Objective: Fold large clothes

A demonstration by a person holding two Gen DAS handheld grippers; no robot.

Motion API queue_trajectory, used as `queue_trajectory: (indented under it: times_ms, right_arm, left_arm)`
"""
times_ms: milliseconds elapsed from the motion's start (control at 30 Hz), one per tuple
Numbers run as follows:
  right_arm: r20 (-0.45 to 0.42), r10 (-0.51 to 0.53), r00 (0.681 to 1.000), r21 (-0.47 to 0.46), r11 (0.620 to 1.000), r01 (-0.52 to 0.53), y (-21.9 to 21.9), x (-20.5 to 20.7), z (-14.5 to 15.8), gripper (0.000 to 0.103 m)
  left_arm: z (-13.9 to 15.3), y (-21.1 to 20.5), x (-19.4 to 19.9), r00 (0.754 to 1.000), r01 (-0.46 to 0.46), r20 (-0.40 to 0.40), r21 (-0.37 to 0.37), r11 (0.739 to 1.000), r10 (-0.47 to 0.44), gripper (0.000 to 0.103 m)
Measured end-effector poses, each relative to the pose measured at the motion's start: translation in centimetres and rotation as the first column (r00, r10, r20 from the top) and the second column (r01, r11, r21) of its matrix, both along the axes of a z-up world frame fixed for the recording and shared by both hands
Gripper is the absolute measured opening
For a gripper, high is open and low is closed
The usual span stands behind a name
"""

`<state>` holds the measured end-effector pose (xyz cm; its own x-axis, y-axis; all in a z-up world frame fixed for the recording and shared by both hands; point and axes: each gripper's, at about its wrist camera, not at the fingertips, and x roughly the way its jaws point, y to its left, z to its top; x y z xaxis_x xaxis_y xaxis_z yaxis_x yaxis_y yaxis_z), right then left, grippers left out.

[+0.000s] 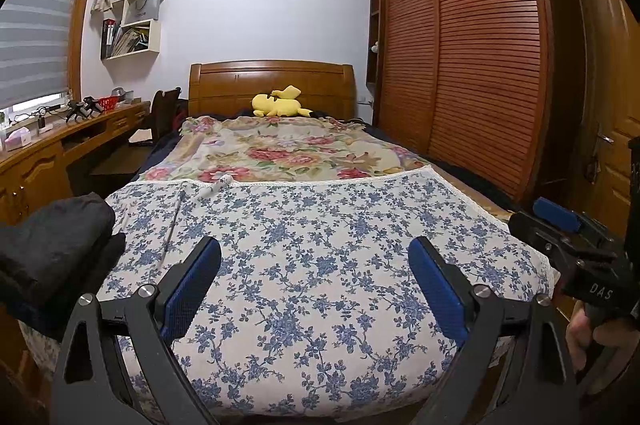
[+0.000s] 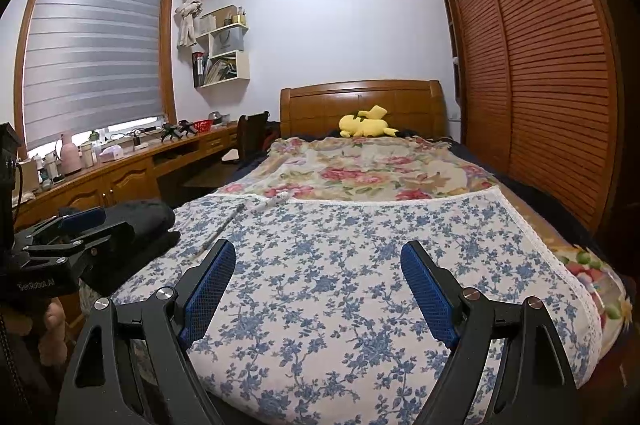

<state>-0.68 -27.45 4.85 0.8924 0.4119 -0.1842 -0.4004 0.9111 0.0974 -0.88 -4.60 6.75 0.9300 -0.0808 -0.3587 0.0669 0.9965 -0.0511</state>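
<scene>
A black folded garment [image 1: 56, 245] lies at the left front corner of the bed, on a blue-and-white floral cloth [image 1: 320, 257]; it also shows in the right wrist view [image 2: 148, 225], on the same cloth [image 2: 340, 265]. My left gripper [image 1: 316, 261] is open and empty above the near end of the cloth, to the right of the garment. My right gripper [image 2: 318, 261] is open and empty above the cloth. The right gripper shows at the right edge of the left wrist view [image 1: 560, 225]. The left gripper shows at the left edge of the right wrist view [image 2: 80, 225], next to the garment.
A white stick-like item [image 1: 214, 187] and a thin rod [image 1: 172, 225] lie on the cloth's far left. A pink floral blanket [image 1: 288, 153] and yellow plush [image 1: 280, 103] lie beyond. A wooden desk [image 1: 60, 145] runs along the left, a slatted wardrobe [image 1: 480, 65] along the right.
</scene>
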Motion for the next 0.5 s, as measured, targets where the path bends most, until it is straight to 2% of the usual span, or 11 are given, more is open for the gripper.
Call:
queue_trajectory:
  times_ms: [500]
  right_arm:
    - [0.0, 0.009, 1.0, 0.001, 1.0, -0.009, -0.57, 0.42, 0.06, 0.086]
  left_arm:
    - [-0.16, 0.2, -0.11, 1.0, -0.006, 0.001, 0.003, 1.0, 0.006, 0.095]
